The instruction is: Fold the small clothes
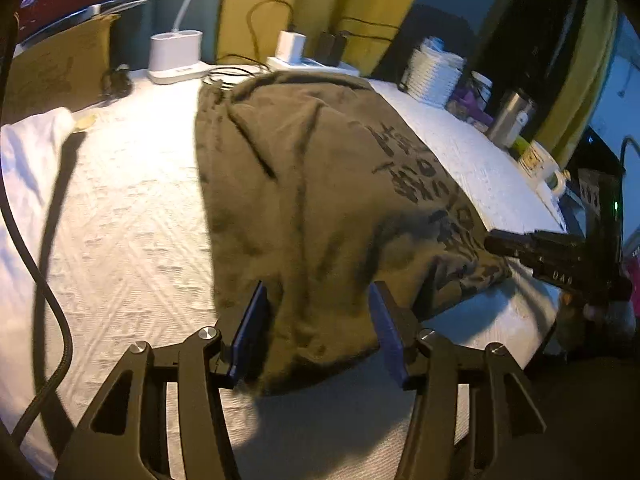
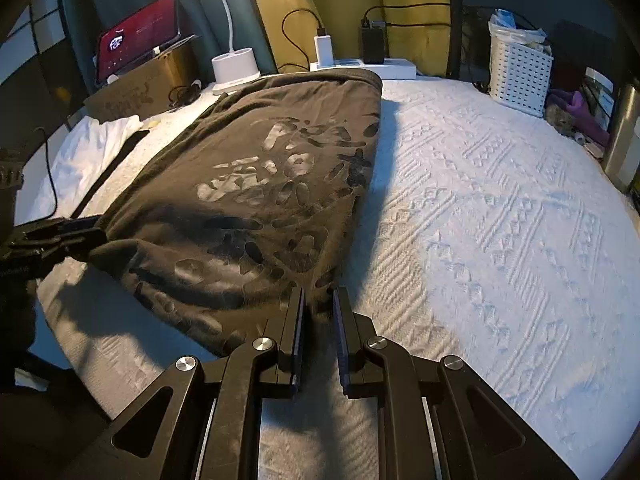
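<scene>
White bumpy bedspread (image 2: 500, 216) covers the whole bed, and the dark green shirt (image 2: 248, 184) lies long down its middle, reaching from the near edge to the far edge.

At the left edge lies a white cloth (image 2: 92, 148), and a black cable (image 1: 36, 272) hangs near my left gripper (image 1: 318, 330). Its tongs stand apart around the shirt's near hem, not pinching it. If I lift now, that side may slip out and the fold will go crooked. The cable could also snag.

My right gripper (image 2: 320, 334) is squeezed tight on the shirt's near right corner. Pulling hard there alone could drag the shirt toward the near edge.

Along the far edge sit a lamp base (image 2: 234, 68) and a power strip (image 2: 364, 67). A white basket (image 2: 520, 76) stands at the far right corner. Lots of bare bed lies to the right.
</scene>
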A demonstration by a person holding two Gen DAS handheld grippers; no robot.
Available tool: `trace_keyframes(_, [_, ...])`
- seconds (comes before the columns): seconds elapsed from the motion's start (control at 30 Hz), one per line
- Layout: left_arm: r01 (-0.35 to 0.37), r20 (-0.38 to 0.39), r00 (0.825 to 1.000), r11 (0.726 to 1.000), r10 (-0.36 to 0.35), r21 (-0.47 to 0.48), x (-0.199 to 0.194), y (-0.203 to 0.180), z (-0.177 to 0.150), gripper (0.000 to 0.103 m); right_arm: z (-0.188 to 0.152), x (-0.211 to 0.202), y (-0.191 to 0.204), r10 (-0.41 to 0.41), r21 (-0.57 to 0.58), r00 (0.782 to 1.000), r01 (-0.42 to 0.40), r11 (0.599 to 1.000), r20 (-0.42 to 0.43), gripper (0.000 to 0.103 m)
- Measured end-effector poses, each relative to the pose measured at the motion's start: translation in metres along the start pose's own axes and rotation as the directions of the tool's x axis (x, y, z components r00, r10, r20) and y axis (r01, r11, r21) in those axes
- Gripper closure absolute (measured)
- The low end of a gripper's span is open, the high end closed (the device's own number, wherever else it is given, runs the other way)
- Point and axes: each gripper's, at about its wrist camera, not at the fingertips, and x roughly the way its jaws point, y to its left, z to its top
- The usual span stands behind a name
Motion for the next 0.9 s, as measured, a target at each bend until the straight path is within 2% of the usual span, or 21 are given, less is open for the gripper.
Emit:
trace_keyframes(0.07, [-0.01, -0.01, 1.0, 1.0, 0.01, 0.013, 0.005, -0.001, -0.004, 0.089, -0.003, 0.001, -0.001, 0.002, 0.007, 1.0, -0.002, 1.0, 0.01, 0.086])
trace_keyframes(0.1, [-0.006, -0.016, 1.0, 1.0, 0.006, 0.014, 0.005, 0.0, -0.004, 0.095, -0.004, 0.001, 0.0, 0.002, 0.007, 1.0, -0.002, 1.0, 0.016, 0.084])
trace_keyframes(0.17, [0.0, -0.003, 1.0, 1.0, 0.0, 0.004, -0.002, 0.002, -0.005, 0.096, -0.006, 0.001, 0.003, 0.008, 0.007, 1.0, -0.009, 1.0, 0.022, 0.076])
trace_keyframes(0.3, [-0.024, 0.012, 1.0, 1.0, 0.024, 0.013, -0.015, 0.003, -0.01, 0.097, -0.008, 0.0, 0.011, 0.005, -0.021, 1.0, -0.004, 1.0, 0.014, 0.076])
trace_keyframes(0.4, [-0.03, -0.009, 1.0, 1.0, 0.03, -0.002, -0.013, 0.009, -0.017, 0.097, -0.013, -0.002, 0.016, 0.003, -0.042, 1.0, -0.002, 0.999, 0.014, 0.076])
trace_keyframes(0.57, [-0.009, -0.021, 1.0, 1.0, 0.009, -0.014, -0.015, 0.011, -0.02, 0.097, -0.019, -0.007, 0.016, 0.015, -0.062, 1.0, -0.015, 0.998, -0.004, 0.075])
trace_keyframes(0.6, [-0.002, -0.025, 1.0, 1.0, 0.002, -0.017, -0.015, 0.012, -0.019, 0.094, -0.018, -0.007, 0.014, 0.023, -0.056, 1.0, -0.023, 0.998, -0.007, 0.075])
trace_keyframes(0.7, [0.007, -0.036, 0.999, 1.0, -0.007, -0.006, -0.02, 0.014, -0.014, 0.093, -0.015, -0.009, 0.006, 0.002, -0.052, 1.0, -0.003, 0.999, -0.01, 0.072])
trace_keyframes(0.77, [-0.013, -0.029, 1.0, 1.0, 0.013, 0.007, -0.025, 0.016, -0.01, 0.089, -0.01, -0.01, 0.0, -0.01, -0.042, 1.0, 0.01, 0.999, -0.006, 0.064])
trace_keyframes(0.87, [-0.033, 0.011, 0.999, 0.999, 0.033, 0.002, -0.034, 0.025, 0.003, 0.077, 0.001, -0.012, -0.009, -0.027, -0.027, 1.0, 0.027, 0.999, 0.01, 0.063])
trace_keyframes(0.9, [-0.035, 0.02, 0.999, 0.999, 0.035, -0.004, -0.035, 0.028, 0.006, 0.067, 0.005, -0.012, -0.012, -0.028, -0.022, 1.0, 0.028, 0.999, 0.014, 0.063])
